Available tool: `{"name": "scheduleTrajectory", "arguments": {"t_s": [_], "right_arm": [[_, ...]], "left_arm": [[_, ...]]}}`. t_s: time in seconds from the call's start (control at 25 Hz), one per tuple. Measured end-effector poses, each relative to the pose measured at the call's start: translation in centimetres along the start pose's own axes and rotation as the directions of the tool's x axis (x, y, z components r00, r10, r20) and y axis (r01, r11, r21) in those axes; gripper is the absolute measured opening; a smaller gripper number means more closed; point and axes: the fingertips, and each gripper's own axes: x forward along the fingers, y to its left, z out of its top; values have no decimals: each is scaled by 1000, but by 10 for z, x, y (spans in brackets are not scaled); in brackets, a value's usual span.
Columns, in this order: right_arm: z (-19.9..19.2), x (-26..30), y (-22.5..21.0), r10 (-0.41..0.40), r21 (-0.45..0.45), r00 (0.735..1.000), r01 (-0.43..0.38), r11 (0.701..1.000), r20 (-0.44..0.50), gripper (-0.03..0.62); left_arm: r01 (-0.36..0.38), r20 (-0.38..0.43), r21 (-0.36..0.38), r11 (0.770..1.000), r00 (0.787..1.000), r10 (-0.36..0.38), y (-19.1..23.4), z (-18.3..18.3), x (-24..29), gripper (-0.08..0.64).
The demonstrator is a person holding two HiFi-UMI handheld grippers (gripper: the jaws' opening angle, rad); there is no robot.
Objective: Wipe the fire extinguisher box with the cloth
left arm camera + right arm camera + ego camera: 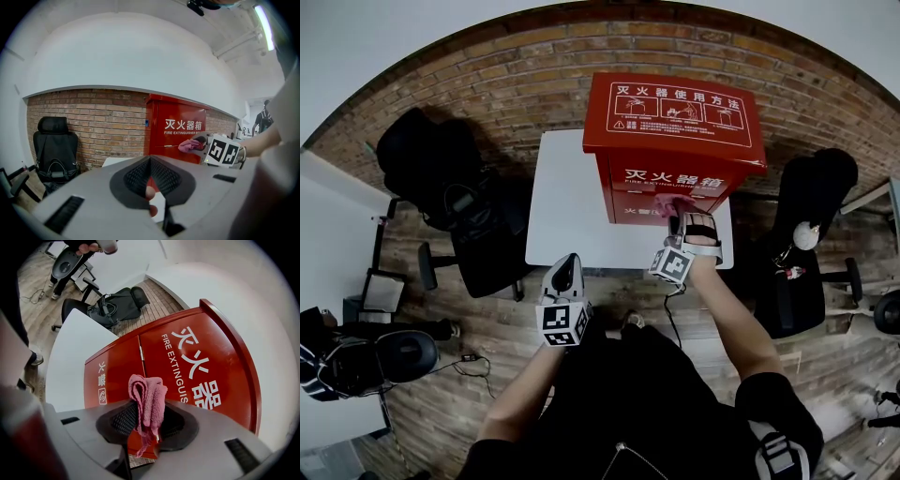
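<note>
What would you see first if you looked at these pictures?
The big red fire extinguisher box with white writing catches the eye first. It stands on a white table in front of a brick wall. Next comes the pink cloth, pinched in the right hand-held gripper and held up close to the box's front.

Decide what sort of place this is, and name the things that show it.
Probably an office or workroom indoors: black office chairs stand on a wood-plank floor, a white table sits near a brick wall, and a red fire extinguisher box stands on that table.
</note>
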Motion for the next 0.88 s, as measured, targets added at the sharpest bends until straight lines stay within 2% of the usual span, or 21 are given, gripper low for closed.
{"name": "scheduleTrajectory", "arguments": {"t_s": [0.52, 0.88], "right_arm": [[9, -14, -31, -37, -15, 999, 37, 999, 7, 124], [22, -33, -71, -114, -3, 993, 114, 993, 31, 124]], "left_arm": [[-9, 3, -13, 1000, 1000, 9, 1, -3, -2, 18], [-10, 4, -22, 1000, 1000, 10, 0, -5, -2, 18]]}}
